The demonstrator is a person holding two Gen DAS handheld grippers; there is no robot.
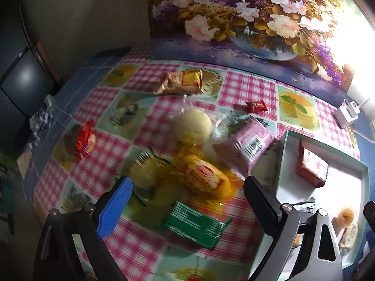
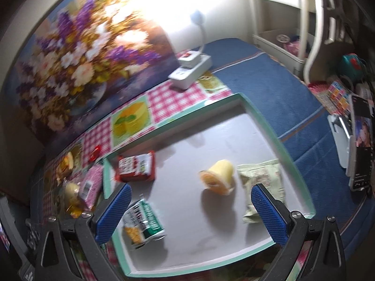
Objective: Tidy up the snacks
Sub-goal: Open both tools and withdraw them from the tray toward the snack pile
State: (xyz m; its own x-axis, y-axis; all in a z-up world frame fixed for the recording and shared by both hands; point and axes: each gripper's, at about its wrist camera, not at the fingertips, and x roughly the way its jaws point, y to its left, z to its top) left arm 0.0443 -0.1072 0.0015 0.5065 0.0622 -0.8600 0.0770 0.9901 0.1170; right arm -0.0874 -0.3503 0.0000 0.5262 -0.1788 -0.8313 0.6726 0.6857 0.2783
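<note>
My left gripper point(image 1: 187, 201) hangs open over a heap of snacks on the checked tablecloth: a yellow packet point(image 1: 206, 175), a green packet point(image 1: 196, 222), a pink packet point(image 1: 246, 145) and a pale round bun in clear wrap point(image 1: 193, 126). Nothing lies between its fingers. A white tray with a teal rim point(image 2: 269, 121) holds a red packet point(image 2: 137, 166), a green and white packet point(image 2: 143, 224), an orange-lidded jelly cup point(image 2: 219, 176) and a pale green bag point(image 2: 262, 182). My right gripper point(image 2: 189, 210) stands open above the tray, holding nothing.
A beige biscuit packet point(image 1: 182, 82), a small red sweet point(image 1: 256, 106) and a red packet point(image 1: 85, 140) lie apart on the cloth. A flower painting point(image 1: 246, 23) leans behind. A white lamp base point(image 2: 189, 70) stands beyond the tray; a phone on a stand point(image 2: 361, 145) is at the right.
</note>
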